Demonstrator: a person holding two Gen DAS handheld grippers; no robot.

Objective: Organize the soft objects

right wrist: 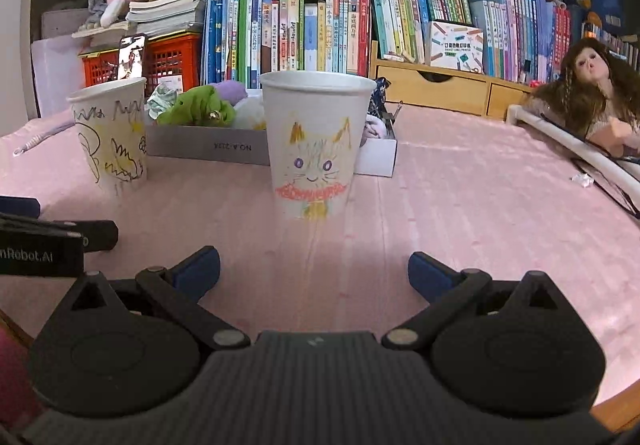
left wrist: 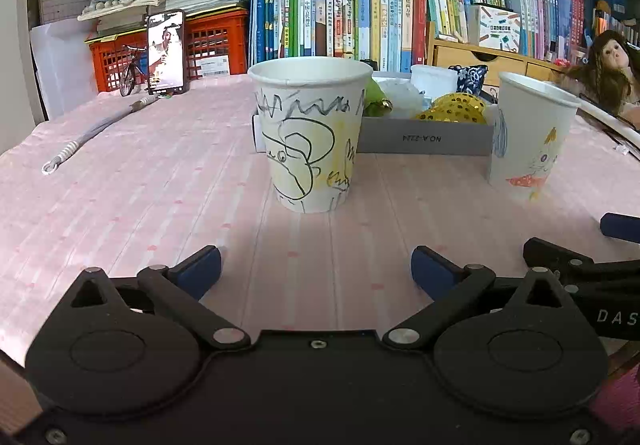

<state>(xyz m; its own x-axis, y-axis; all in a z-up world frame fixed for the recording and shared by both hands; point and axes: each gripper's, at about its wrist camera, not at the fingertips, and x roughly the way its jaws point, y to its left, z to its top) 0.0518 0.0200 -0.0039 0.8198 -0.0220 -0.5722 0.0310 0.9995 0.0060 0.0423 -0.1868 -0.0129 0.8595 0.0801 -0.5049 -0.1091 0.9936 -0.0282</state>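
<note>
Behind cups point(left wrist: 310, 133), half-hidden box point(left wrist: 426, 139)

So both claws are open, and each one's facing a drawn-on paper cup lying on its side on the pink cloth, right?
Not quite. Both paper cups stand upright, not on their sides: the scribbled cup before the left claw, the cat cup before the right claw. Each wrist view shows it. The rest holds.

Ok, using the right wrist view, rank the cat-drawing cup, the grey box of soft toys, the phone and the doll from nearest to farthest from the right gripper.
1. Cat-drawing cup: straight ahead of the right gripper, centre.
2. Grey box: just behind the cup, slightly left.
3. Doll and phone: both farther back, doll at the far right, phone at the far left against the red crate; too close to call between them.
</note>
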